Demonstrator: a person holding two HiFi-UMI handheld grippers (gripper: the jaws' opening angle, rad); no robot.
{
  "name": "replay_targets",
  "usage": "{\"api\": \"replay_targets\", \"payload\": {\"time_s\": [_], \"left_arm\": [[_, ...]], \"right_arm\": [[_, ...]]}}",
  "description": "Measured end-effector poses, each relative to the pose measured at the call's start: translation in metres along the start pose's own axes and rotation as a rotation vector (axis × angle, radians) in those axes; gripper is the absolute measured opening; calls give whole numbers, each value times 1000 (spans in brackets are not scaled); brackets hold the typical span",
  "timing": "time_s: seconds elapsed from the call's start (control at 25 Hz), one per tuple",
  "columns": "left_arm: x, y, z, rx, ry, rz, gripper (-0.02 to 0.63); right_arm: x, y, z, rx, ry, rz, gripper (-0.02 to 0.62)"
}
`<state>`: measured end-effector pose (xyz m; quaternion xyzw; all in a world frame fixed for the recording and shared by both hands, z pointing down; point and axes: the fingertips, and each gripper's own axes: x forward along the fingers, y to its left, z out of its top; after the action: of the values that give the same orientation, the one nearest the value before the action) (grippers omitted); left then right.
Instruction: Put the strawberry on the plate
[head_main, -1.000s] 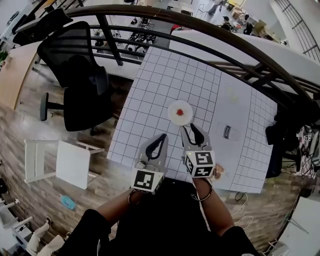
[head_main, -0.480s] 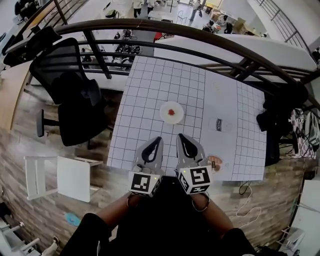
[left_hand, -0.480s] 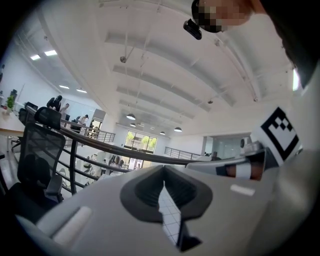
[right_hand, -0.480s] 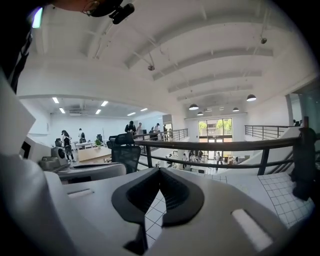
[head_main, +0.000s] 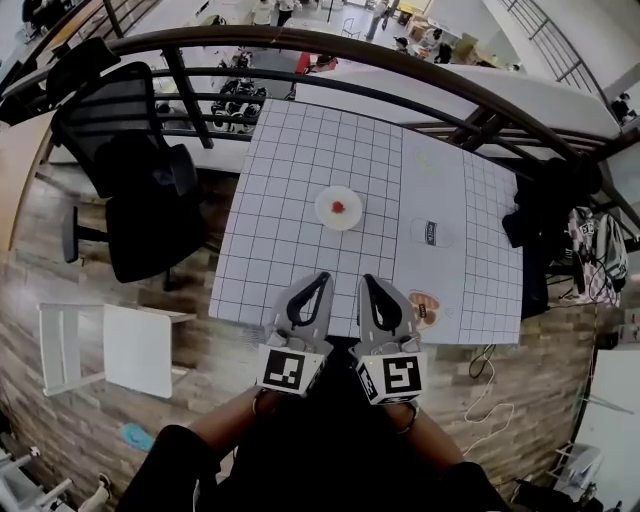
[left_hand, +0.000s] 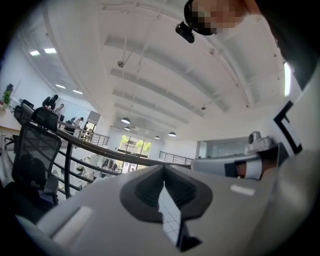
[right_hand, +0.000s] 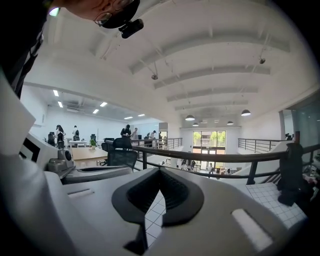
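Far left on my head view is a black office chair (head_main: 135, 170), with a white side table (head_main: 125, 345) nearer me on the wood floor. Next comes the gridded table (head_main: 290, 150).

The left gripper (head_main: 325, 274) sits at the table's near edge. In the left gripper view its jaws are pressed tip to tip with nothing in them, and only the grid shows through the slot behind the tips.

The plate (head_main: 328, 218) is roughly mid-table, and the strawberry (head_main: 338, 207) is sitting on it, a small red blob near the centre. Both grippers are well apart from it.

The right gripper (head_main: 366, 278) is just beside the left one, also over the near edge. Its jaws are fully together too, and the right gripper view shows nothing caught between them.

Right of that gripper there's a printed patch (head_main: 422, 308) on the tabletop. It looks like a food picture, but it's too small for me to be sure. Further up is a small dark label (head_main: 429, 231). A black bundle (head_main: 545, 205) hangs off the table's right edge.
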<state>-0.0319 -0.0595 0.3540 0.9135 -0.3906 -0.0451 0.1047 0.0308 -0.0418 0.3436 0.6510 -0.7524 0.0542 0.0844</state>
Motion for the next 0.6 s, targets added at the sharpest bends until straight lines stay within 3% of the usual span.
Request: {"api": "replay_targets", "payload": {"time_s": [0.6], "left_arm": [[-23, -38, 17, 33, -15, 21, 11]], "right_arm": [[-45, 4, -2, 15, 1, 23, -3]]}}
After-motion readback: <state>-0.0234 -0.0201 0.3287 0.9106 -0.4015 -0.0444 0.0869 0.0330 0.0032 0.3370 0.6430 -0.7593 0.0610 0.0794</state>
